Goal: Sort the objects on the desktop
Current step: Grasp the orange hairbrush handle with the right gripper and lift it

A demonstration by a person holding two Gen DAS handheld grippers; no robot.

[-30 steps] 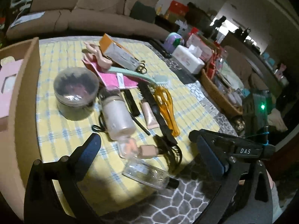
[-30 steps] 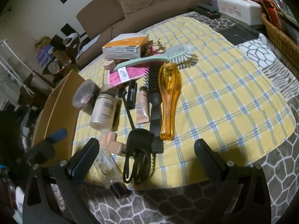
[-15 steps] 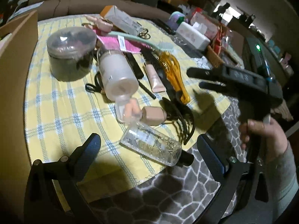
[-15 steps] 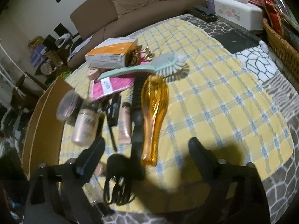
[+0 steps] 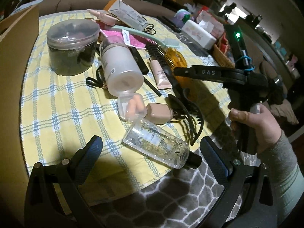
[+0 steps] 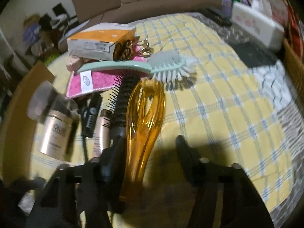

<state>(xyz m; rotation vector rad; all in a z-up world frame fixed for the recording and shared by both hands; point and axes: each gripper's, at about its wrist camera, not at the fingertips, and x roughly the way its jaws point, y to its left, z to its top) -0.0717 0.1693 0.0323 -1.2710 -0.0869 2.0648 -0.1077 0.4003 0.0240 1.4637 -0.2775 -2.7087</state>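
Orange hairbrush point(image 6: 144, 125): lies on the yellow checked desk point(image 6: 228, 98) beside the black round brush point(image 6: 121, 93), long axis running away from us, handle end nearest. Right claw point(image 6: 144, 152) is closing, handle between its fingers, the right one apparently not yet touching. We judge the pickup step; next, a lift. Left claw point(image 5: 152, 152) open, empty, over a clear bottle point(image 5: 157, 142)

The amber brush point(image 6: 144, 125) is showing as glossy, see-through plastic; the bottle point(image 5: 161, 142) is gleaming like clear glass or plastic, which one being unclear; the tablecloth point(image 6: 228, 98) is looking like matt quilted cloth; the box point(image 6: 98, 41) is reading as smooth printed card
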